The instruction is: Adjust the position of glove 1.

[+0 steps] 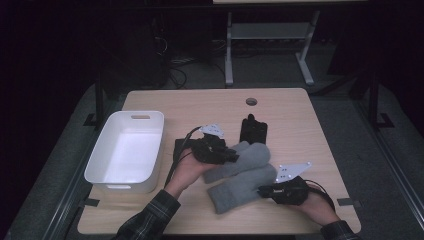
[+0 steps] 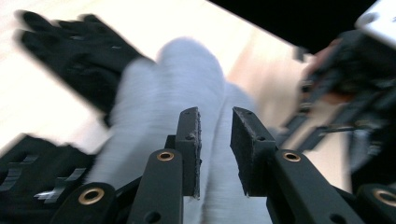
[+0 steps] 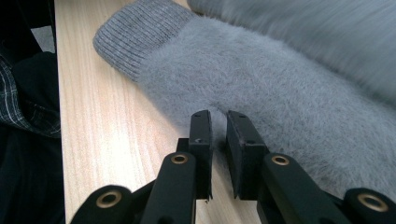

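Left gripper (image 1: pixel 231 156) comes in from the near edge, forearm angled right, over the upper grey mitten (image 1: pixel 240 159); jaws slightly parted, nothing pinched. Right gripper (image 1: pixel 263 190) lies low at the lower grey mitten (image 1: pixel 241 188), jaws a narrow gap, released. Both mittens fuzzy, ribbed cuffs, lying side by side mid-desk (image 1: pixel 300 125), toward the near edge.

- The two grey mittens (image 1: pixel 240 172) were fuzzy, matt knit cloth; one mitten's cuff (image 3: pixel 135 39) was ribbed.
- The black glove (image 1: pixel 253 130) looked like matt fabric.
- The table (image 1: pixel 300 130) had a pale, smooth wood-grain top.
- The white bin (image 1: pixel 102 150) was smooth, slightly glossy plastic.
- The right gripper's (image 3: pixel 218 140) pads looked matt black and roughly textured, with brass-coloured rivets.
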`<state>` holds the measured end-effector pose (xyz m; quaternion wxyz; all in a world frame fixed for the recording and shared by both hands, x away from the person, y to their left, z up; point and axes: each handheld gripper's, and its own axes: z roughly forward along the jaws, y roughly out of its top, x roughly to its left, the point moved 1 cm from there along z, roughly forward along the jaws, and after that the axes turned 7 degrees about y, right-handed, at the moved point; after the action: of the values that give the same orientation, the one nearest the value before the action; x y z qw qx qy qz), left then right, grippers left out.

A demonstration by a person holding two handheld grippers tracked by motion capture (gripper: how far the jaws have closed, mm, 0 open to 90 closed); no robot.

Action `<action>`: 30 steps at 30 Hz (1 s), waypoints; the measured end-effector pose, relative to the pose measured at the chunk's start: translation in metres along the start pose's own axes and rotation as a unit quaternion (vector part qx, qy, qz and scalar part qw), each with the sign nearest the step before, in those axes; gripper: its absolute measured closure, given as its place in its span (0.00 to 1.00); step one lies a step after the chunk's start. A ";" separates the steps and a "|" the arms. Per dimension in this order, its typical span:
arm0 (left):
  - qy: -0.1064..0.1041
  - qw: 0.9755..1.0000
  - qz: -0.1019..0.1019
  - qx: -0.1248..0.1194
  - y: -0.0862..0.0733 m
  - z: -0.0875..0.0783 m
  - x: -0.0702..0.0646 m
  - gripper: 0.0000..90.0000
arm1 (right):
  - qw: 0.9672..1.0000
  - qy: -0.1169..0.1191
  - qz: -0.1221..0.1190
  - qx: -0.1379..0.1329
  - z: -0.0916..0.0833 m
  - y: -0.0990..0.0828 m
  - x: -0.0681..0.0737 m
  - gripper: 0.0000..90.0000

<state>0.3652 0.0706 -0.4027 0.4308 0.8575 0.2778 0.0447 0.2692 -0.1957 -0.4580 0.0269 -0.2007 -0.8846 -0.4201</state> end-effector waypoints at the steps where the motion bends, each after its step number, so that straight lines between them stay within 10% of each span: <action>1: 0.011 1.000 -0.005 0.002 -0.001 0.000 0.004 0.78 | 1.000 0.000 0.000 0.001 0.001 0.000 0.000 0.89; 6: 0.062 0.998 -0.031 0.013 -0.001 0.003 0.032 0.73 | 1.000 -0.003 0.003 0.004 0.001 -0.001 -0.002 0.89; 13: 0.047 0.996 -0.061 0.052 -0.007 0.027 0.062 0.67 | 1.000 -0.007 0.004 0.003 -0.001 -0.003 -0.005 0.88; 19: 0.024 0.995 -0.062 0.074 -0.014 0.038 0.066 0.65 | 1.000 -0.009 0.004 0.001 -0.003 -0.004 -0.006 0.88; 24: 0.004 0.995 -0.045 0.089 -0.017 0.044 0.063 0.94 | 1.000 -0.009 0.003 0.002 -0.003 -0.003 -0.006 0.88; 30: 0.001 0.995 -0.055 0.087 -0.011 0.032 0.057 0.98 | 1.000 -0.009 0.004 0.002 -0.003 -0.003 -0.006 0.89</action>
<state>0.4183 0.0828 -0.4405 0.3558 0.8752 0.3278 -0.0025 0.2734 -0.2015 -0.4598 0.0206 -0.2078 -0.8850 -0.4163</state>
